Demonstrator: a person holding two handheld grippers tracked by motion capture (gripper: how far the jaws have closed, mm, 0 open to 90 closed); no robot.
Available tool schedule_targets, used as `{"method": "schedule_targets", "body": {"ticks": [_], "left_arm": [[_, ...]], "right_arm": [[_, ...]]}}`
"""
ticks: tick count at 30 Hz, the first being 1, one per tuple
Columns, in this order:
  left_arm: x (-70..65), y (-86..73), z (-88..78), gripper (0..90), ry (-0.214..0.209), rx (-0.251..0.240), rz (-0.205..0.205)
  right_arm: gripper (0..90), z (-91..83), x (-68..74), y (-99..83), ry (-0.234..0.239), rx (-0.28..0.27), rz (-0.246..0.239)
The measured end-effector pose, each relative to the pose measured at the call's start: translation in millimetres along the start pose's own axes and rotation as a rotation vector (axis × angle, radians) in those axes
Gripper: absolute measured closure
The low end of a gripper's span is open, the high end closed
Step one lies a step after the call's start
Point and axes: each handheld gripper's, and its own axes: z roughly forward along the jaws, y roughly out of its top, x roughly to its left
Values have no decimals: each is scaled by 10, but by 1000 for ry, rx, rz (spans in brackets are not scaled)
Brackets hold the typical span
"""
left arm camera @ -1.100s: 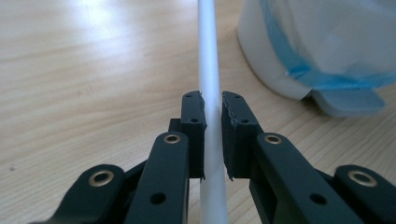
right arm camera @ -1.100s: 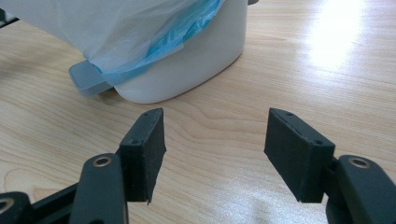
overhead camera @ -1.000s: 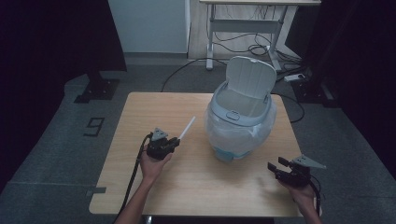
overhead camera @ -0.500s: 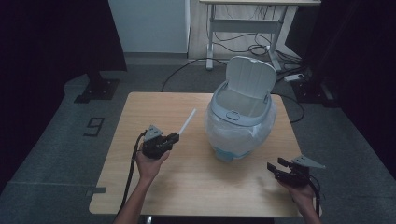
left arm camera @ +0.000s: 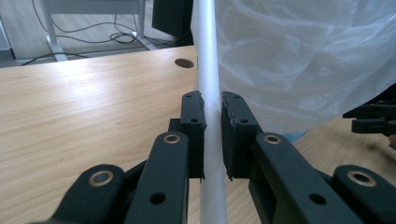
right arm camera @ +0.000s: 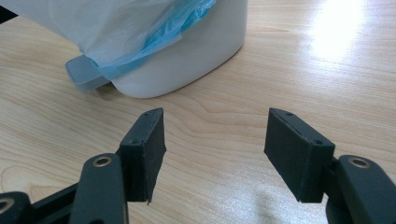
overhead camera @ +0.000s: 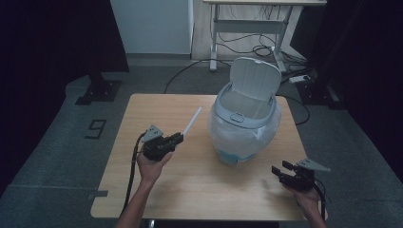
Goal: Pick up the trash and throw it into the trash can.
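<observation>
While the left tongs [left arm camera: 212, 140] pinch the white stick [left arm camera: 208, 88] low down and the right tongs [right arm camera: 215, 154] gape empty, its tip could snag the bin's [overhead camera: 244, 123] bag [left arm camera: 299, 60].

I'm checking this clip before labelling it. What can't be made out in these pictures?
- Inside of the bin: in the high view its rim and raised lid hide any contents.
- White tube: the left gripper view cuts off both ends; the left gripper covers its middle.
- Bin's top: cut by the right gripper view's upper edge, above the open right gripper.
- Bag: its folds cover the bin's side.
</observation>
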Motion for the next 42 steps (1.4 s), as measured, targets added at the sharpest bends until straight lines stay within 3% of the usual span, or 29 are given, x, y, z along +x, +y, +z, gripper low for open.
{"method": "schedule_targets", "body": {"ticks": [13,20,26,42], "left_arm": [[-68,177,-40,800,-36,-36,11],[-142,350,-83,800,-45,-46,42],[-164,493,-114,800,-73,-64,28],[-288,875,-150,800,-101,-85,57]], "right_arm": [[376,14,-13,-18,3,7,17],[377,21,-12,-26,5,13,17],[377,29,-12,-31,5,15,16],[377,36,-16,-49,7,22,25]]}}
